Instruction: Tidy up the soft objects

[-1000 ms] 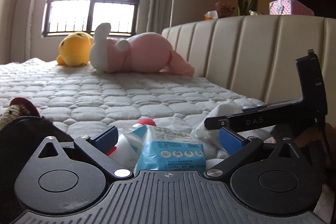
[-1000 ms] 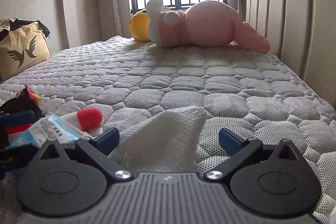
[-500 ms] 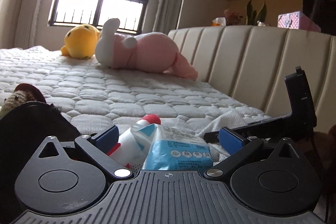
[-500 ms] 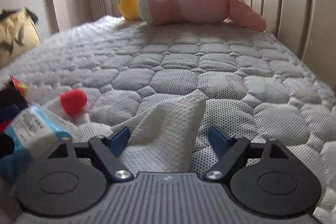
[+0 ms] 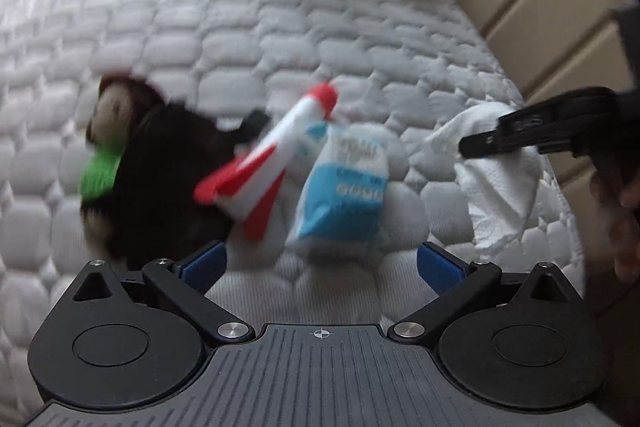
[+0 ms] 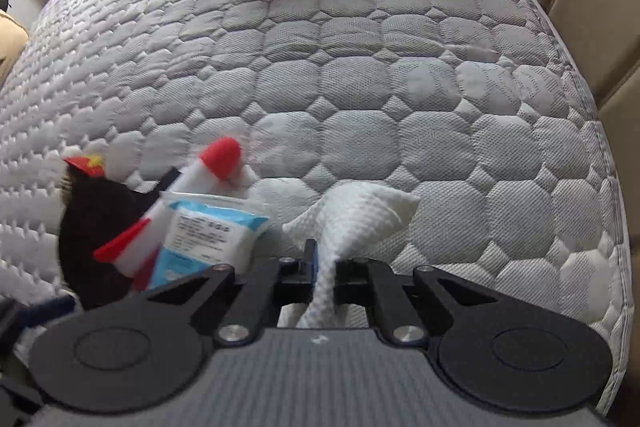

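The right hand-held gripper point(image 6: 322, 273) has just closed on the white cloth point(image 6: 360, 215) above the quilted mattress point(image 6: 360, 87) — while the left hand-held gripper point(image 5: 320, 263) hangs released over the blue tissue pack point(image 5: 344, 187).

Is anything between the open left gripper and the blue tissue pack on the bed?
Nothing visible. The left gripper is open, and only bare mattress lies between it and the tissue pack. The rocket toy lies beside it.
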`<state>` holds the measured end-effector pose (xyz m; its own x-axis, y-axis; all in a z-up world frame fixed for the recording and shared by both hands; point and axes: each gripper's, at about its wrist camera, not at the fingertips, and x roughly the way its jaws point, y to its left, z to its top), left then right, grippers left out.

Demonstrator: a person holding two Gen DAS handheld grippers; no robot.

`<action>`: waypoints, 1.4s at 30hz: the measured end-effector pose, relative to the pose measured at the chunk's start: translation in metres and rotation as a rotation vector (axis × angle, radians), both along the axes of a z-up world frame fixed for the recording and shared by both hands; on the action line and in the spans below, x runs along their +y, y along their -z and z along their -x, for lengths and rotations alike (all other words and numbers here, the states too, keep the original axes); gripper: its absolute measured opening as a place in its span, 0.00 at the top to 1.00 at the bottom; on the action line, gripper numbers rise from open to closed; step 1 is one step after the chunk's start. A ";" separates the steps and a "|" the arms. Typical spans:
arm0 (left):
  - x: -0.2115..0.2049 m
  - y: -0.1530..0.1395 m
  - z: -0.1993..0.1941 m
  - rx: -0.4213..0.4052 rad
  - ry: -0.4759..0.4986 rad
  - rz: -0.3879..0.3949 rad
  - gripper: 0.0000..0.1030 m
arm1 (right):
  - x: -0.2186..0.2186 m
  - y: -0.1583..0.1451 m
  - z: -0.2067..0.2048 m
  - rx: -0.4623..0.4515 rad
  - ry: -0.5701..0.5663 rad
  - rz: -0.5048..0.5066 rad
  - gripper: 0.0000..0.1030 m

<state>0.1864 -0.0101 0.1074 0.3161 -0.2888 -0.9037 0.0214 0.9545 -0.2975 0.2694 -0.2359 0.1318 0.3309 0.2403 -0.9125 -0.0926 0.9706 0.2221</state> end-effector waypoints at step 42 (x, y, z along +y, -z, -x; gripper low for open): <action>-0.050 0.073 -0.035 -0.056 -0.019 0.015 0.00 | 0.026 0.040 -0.037 -0.010 -0.321 0.042 0.94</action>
